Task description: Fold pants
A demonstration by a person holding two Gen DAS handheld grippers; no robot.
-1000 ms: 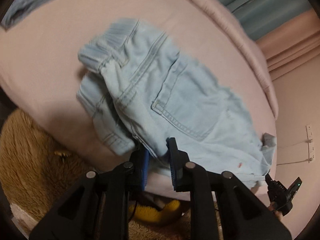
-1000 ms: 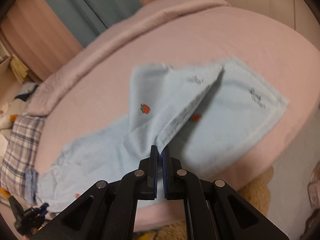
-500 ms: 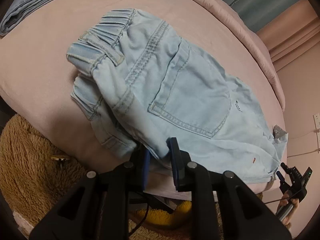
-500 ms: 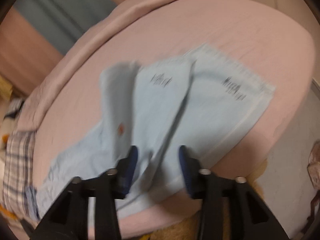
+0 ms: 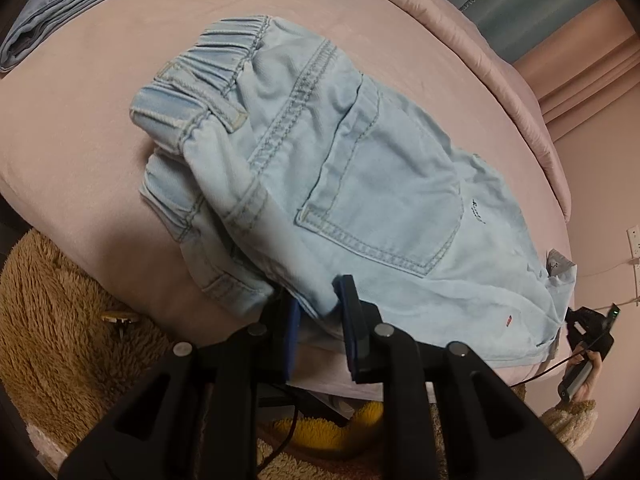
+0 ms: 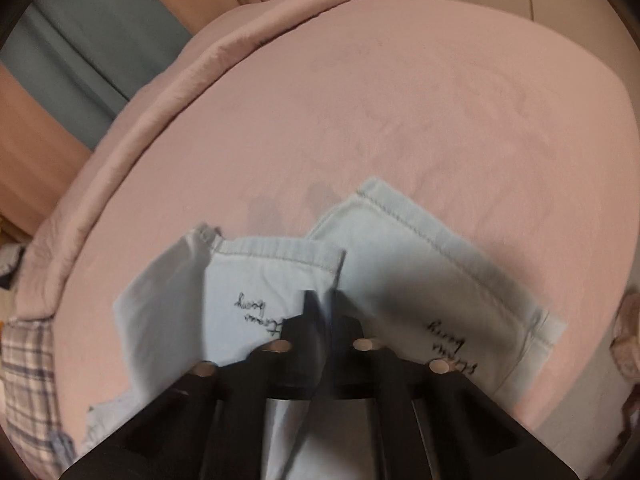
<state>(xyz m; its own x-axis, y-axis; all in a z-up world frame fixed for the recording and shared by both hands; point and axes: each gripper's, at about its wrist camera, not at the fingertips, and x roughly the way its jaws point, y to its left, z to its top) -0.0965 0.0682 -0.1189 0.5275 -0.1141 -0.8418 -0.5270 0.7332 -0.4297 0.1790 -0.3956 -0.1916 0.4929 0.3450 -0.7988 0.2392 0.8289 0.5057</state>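
Pants [image 5: 360, 184] lie on pink bed [image 5: 100, 100] — curtains [image 5: 520, 4] behind.

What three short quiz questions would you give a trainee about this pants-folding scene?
1. True or false: the left tongs are shut on cloth of the pants.
2. Which part of the pants faces up in the left wrist view? A) the back pocket B) a zipper C) a large button
3. Fill in the missing word: the pants lie on a bed whose cover is ___ in colour.

Key: 1 true; 2 A; 3 pink.
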